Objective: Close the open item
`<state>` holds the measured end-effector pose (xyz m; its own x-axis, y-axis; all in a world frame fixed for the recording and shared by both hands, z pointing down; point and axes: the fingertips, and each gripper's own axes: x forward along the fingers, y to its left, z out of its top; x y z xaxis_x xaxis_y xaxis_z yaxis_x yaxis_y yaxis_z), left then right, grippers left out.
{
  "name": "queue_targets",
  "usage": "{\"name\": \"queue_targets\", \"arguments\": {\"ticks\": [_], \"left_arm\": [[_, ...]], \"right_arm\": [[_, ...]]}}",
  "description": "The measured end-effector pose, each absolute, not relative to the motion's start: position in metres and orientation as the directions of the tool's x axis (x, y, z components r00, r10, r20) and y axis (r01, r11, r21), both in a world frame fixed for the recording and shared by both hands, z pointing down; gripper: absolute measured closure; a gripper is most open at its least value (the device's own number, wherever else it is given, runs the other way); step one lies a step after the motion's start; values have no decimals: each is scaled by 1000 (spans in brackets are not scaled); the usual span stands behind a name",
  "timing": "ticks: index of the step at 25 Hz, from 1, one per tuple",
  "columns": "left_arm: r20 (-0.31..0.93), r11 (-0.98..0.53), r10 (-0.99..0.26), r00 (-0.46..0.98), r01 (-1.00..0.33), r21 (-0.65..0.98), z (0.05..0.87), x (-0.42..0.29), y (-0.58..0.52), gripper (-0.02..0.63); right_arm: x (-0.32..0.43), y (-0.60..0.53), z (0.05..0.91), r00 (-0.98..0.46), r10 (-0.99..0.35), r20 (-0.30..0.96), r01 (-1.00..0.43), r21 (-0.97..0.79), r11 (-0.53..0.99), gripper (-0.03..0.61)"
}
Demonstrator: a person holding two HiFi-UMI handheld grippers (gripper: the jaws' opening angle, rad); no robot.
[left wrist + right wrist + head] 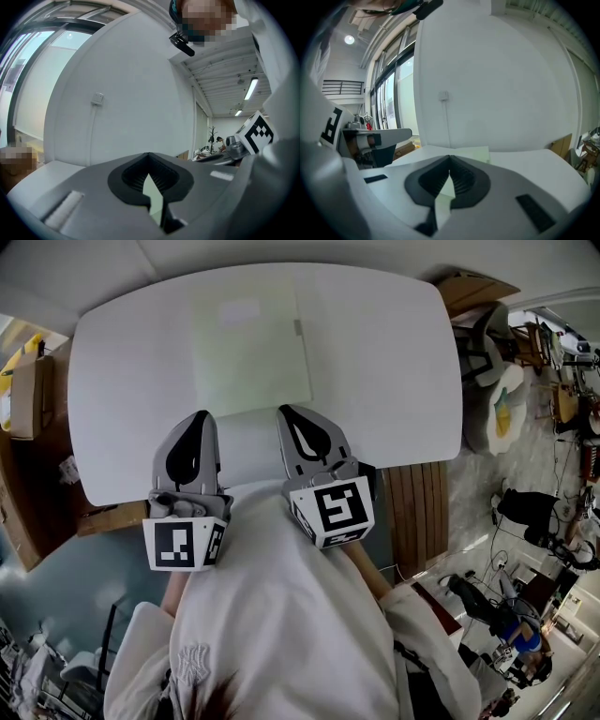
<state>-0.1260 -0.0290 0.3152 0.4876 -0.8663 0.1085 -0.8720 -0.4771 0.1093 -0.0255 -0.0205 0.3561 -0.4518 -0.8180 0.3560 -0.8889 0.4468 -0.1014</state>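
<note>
Grey left claw [200, 418], right claw [289, 412] beside it, both closed (empty), pointing across white table [394, 352]

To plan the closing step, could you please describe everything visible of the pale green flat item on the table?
The pale green flat rectangular item lies flat on the white table, beyond the left tool and the right tool; neither seems to touch it. It looks thin, matte and plain, with a small grey tab at its right edge. Whether it lies open cannot be told.
</note>
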Motion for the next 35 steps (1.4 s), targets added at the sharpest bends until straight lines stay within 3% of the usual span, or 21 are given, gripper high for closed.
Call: {"name": "queue_targets", "arguments": {"ticks": [35], "left_arm": [[103, -478, -861, 497, -862, 166, 319, -131, -19, 606]], "right_arm": [[-31, -11, 355, -437, -828, 352, -895, -75, 440, 569]]}}
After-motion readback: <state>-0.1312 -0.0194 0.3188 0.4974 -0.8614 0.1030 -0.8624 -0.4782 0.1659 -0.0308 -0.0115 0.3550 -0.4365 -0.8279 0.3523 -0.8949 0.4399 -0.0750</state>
